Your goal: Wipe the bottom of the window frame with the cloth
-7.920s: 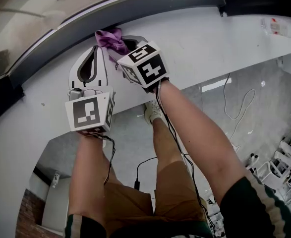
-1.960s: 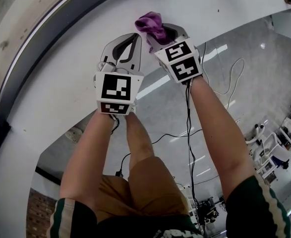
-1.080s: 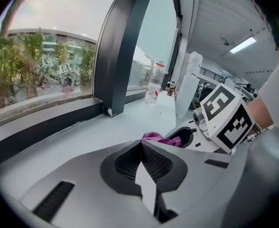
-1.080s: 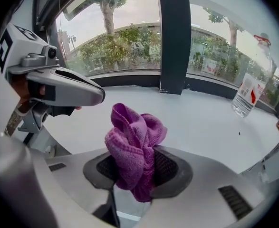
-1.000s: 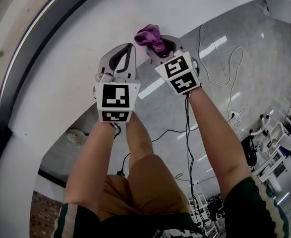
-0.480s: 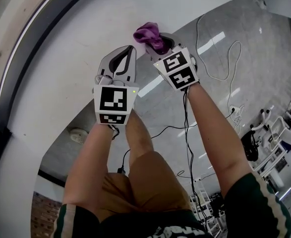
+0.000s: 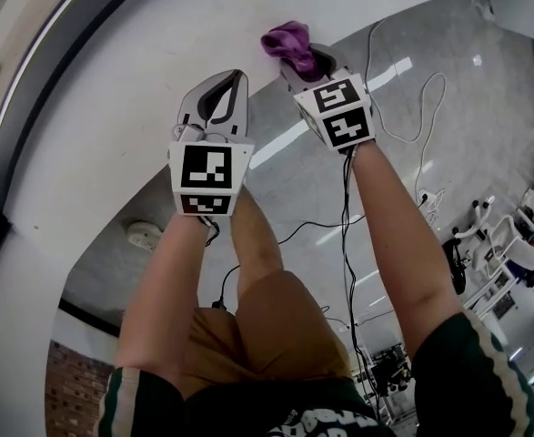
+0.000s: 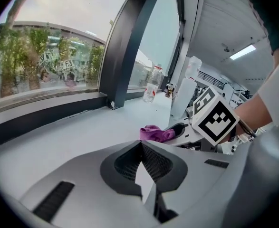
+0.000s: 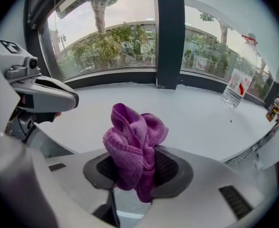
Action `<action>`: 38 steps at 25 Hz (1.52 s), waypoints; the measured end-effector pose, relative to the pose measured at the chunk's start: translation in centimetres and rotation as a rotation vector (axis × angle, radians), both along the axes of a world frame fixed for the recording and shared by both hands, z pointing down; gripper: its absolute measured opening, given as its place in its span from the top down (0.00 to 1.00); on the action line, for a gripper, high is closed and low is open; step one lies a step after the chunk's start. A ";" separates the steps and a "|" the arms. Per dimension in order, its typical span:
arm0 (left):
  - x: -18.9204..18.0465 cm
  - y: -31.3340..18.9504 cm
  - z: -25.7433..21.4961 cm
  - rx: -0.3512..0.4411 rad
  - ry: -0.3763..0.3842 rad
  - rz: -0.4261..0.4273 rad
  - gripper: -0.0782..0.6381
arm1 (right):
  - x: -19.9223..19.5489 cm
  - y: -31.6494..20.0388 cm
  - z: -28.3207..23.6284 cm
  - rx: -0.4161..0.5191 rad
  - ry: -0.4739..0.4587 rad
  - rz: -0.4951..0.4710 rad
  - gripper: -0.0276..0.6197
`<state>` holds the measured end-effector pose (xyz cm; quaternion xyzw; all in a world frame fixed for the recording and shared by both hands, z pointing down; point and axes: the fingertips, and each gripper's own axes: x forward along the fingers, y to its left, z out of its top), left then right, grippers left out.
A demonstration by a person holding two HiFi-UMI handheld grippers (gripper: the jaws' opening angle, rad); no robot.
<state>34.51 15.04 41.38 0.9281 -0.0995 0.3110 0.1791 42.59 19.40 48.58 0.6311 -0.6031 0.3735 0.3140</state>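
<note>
The right gripper (image 9: 138, 169) has its jaws clamped on the crumpled purple terry cloth (image 9: 132, 146), pinched low so that most of the wad stands out past the jaw tips. That probably lets the fabric, rather than hard plastic, meet whatever is wiped. In the head view the cloth (image 7: 287, 42) sits at the upper middle of the frame, over the near edge of the broad white sill (image 7: 139, 107). It is well apart from the dark bottom rail of the window frame (image 7: 30, 107), which curves along the upper left. Whether the cloth touches the sill cannot be told.

The left gripper (image 8: 140, 148) has its jaw tips together with nothing between them. It lies just left of the right one over the sill, likely kept closed and idle so it stays out of the wiping path.

A clear plastic bottle (image 9: 235, 91) stands at the right of the right gripper view, near the glass.

The wiping of the rail looks not yet begun from this position.
</note>
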 end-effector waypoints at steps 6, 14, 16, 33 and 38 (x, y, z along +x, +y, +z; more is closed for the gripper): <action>-2.1 -0.6 -0.3 -0.002 -0.006 -0.029 0.88 | -1.9 -0.2 0.3 -0.016 -0.008 -0.017 0.70; -4.5 -1.5 -0.6 -0.013 -0.009 -0.058 0.88 | -5.7 -0.6 0.3 -0.028 -0.026 -0.071 0.70; -5.2 -1.6 -0.5 -0.012 -0.012 -0.063 0.88 | -6.4 -0.7 0.3 -0.029 -0.029 -0.068 0.70; -12.8 -3.4 -0.2 0.010 -0.069 -0.109 0.88 | -13.7 -2.1 0.4 -0.052 -0.045 -0.154 0.70; -14.6 -3.7 -0.2 0.005 -0.073 -0.131 0.88 | -15.6 -2.3 0.5 -0.074 -0.039 -0.176 0.70</action>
